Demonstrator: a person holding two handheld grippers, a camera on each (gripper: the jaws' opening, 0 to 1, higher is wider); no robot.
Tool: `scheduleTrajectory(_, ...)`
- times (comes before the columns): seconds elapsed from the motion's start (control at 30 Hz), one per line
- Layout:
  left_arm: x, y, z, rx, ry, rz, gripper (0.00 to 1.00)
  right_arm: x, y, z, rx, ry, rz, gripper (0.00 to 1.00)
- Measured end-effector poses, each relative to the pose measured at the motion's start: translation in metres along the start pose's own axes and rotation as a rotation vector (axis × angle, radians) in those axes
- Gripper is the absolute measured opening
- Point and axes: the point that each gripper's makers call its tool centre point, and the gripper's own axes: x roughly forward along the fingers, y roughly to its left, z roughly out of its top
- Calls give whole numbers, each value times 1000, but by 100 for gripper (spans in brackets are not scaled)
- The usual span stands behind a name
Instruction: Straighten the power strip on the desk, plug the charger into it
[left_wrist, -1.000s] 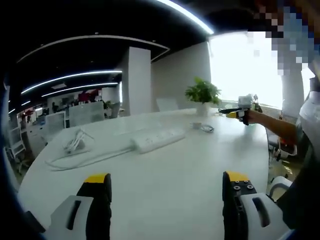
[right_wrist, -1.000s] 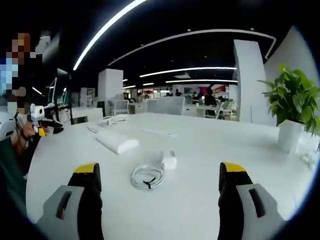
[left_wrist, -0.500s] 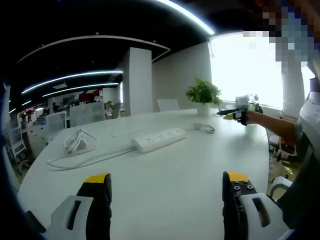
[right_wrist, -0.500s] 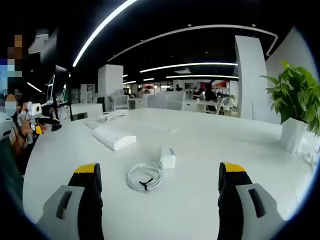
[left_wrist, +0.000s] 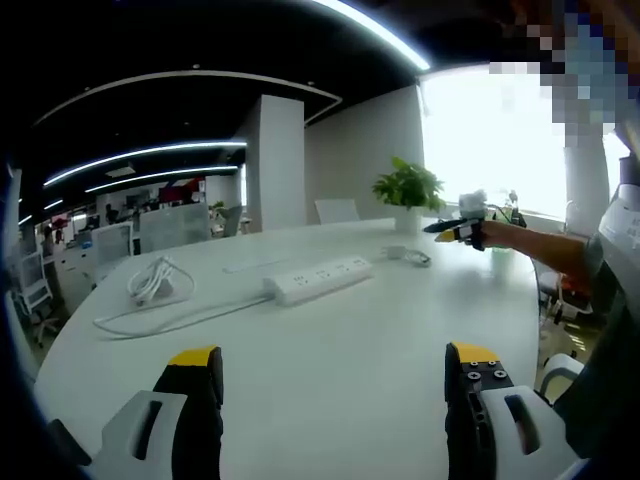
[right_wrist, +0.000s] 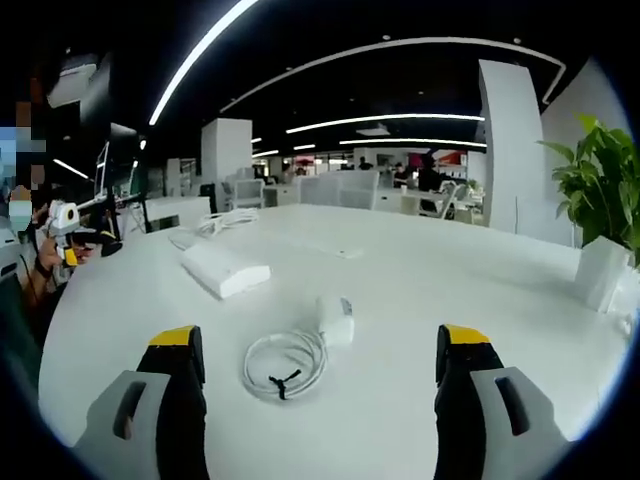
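Note:
A white power strip (left_wrist: 318, 278) lies slantwise on the white desk (left_wrist: 330, 350), its cord running left to a coiled bundle (left_wrist: 152, 282). In the right gripper view the strip (right_wrist: 225, 271) lies end-on at left. A white charger block (right_wrist: 336, 320) with its coiled cable (right_wrist: 283, 363) rests just ahead of my right gripper (right_wrist: 312, 375), which is open above the desk. My left gripper (left_wrist: 330, 375) is open too, well short of the strip. The right gripper (left_wrist: 455, 231) shows at the far right of the left gripper view, near the charger (left_wrist: 406, 254).
A potted plant (left_wrist: 406, 188) stands at the desk's far edge, seen also at right (right_wrist: 603, 215). A flat white item (right_wrist: 325, 248) lies farther back. Office chairs and desks fill the background. The person's arm (left_wrist: 545, 255) reaches in from the right.
My right gripper has moved closer and lower toward the charger and coiled cable, which now look larger. The left gripper view has hardly shifted over the last half second.

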Motion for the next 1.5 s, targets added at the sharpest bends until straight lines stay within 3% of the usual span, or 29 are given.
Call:
scheduleTrajectory(0.63,2,11,-6,-18,5,12,95,33,-2,-8,15,42,21,93)
scheduleTrajectory(1.5,7,21,-14,-38,21,26,95,66,-5,-16,38,65,45,81)
